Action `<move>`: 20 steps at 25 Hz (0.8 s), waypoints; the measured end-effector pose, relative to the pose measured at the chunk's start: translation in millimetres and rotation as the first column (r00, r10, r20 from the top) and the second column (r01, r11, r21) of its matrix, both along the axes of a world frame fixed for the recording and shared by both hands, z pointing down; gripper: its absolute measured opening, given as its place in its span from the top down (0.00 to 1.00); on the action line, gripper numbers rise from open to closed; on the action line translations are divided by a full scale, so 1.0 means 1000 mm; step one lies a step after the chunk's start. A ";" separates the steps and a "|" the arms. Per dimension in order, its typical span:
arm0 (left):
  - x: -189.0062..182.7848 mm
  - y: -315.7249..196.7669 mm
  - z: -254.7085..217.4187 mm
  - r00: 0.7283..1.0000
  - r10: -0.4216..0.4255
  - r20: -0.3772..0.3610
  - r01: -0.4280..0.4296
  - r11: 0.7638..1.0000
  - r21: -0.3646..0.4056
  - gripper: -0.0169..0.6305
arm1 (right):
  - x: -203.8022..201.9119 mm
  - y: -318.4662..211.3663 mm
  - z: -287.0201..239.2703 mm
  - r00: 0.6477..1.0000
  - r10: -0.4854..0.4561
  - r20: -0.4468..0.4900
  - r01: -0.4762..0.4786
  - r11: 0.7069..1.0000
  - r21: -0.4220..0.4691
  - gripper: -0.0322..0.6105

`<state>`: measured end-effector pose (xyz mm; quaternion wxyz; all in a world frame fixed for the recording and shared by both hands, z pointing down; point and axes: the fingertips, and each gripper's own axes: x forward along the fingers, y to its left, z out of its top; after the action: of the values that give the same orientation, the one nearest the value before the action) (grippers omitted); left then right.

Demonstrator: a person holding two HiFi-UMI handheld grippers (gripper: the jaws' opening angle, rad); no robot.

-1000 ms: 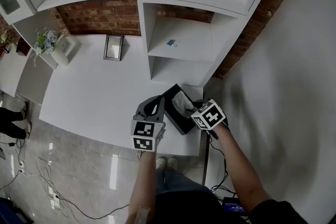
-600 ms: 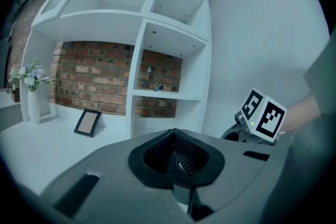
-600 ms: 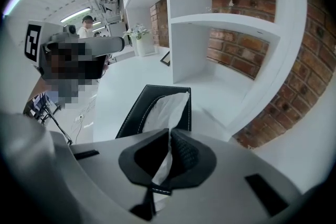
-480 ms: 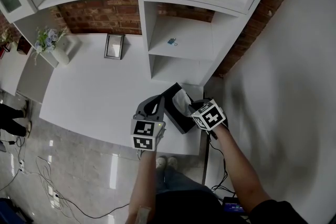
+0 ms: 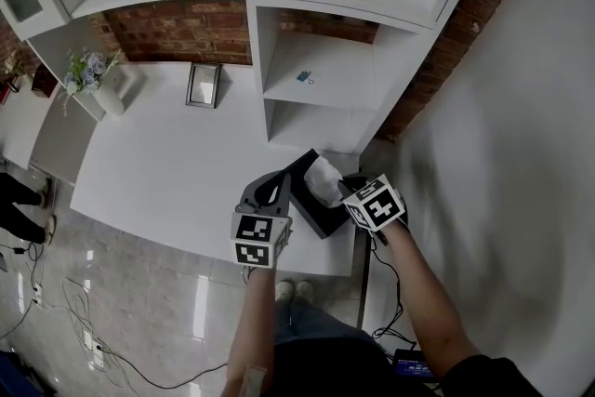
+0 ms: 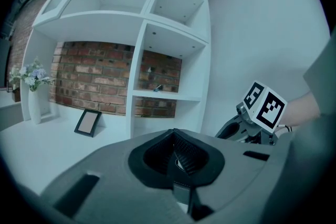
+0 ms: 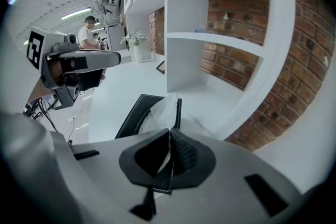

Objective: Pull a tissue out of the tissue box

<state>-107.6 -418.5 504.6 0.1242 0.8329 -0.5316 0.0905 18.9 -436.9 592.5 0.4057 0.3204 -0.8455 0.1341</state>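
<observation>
White tissue (image 5: 323, 179): standing up from the box, right gripper (image 7: 169, 139) clamping its jaws on it.
Black tissue box (image 5: 316, 218): sitting at the table's (image 5: 158, 163) near right corner.
Grey left gripper (image 5: 277, 184): hovering just left, jaws pressing together, empty.

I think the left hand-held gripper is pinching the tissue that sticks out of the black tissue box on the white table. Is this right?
Not quite. It is the right hand-held gripper that is pinching the tissue that sticks out of the black tissue box on the white table; the right gripper view shows it.
</observation>
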 end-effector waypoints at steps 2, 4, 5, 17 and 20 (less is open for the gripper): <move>-0.001 0.001 -0.002 1.000 0.000 0.004 -0.001 1.000 0.004 0.96 | 0.002 -0.002 -0.005 1.000 0.005 0.004 -0.005 1.000 0.013 0.95; -0.002 0.002 -0.003 1.000 0.000 0.007 0.000 1.000 0.007 0.96 | 0.003 -0.004 -0.010 1.000 0.012 0.008 -0.012 1.000 0.029 0.95; -0.002 0.002 -0.004 1.000 -0.001 0.008 0.001 1.000 0.008 0.96 | 0.004 -0.005 -0.013 1.000 0.015 0.010 -0.015 0.999 0.036 0.95; 0.003 0.003 -0.013 0.999 0.033 0.010 -0.034 0.999 0.027 0.96 | 0.006 -0.011 -0.055 0.998 0.046 0.036 -0.050 0.989 0.140 0.95; 0.005 0.003 -0.018 0.999 0.042 0.012 -0.042 0.998 0.038 0.96 | 0.008 -0.011 -0.067 0.997 0.054 0.048 -0.061 0.984 0.164 0.95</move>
<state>-103.0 -415.6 487.1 0.1035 0.8457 -0.5162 0.0877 26.5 -448.0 525.7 0.3553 0.3743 -0.8526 0.0818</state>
